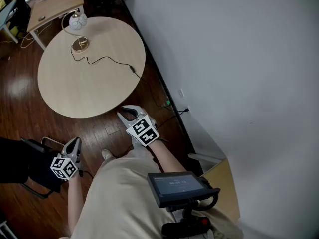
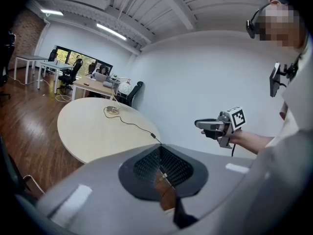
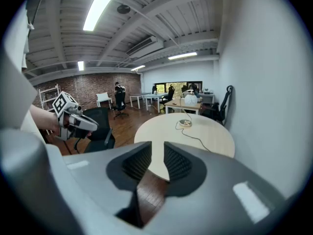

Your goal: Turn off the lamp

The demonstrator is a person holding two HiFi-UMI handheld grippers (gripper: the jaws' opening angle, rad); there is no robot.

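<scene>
**Tongs empty, lamp at the far side of the table**

My left tongs (image 2: 160,155) are pressed together with nothing in them. My right tongs (image 3: 156,156) stand a narrow way apart, also empty, with floor and table edge showing through the gap. Both hang short of the round pale wooden table (image 1: 89,88), which fills the upper left of the head view.

The lamp (image 1: 78,21), a white globe shade on a thin curved stem over a round brass base, stands upright near the table's far edge, at upper left. Its thin black cord (image 1: 104,59) snakes from the base toward lower right, through a small dark inline piece (image 1: 132,69) near the rim, likely the switch.

I judge the lamp light and top-heavy, the globe fragile. Better to pinch that small stiff piece, whose long axis follows the cord, upper left to lower right.
</scene>
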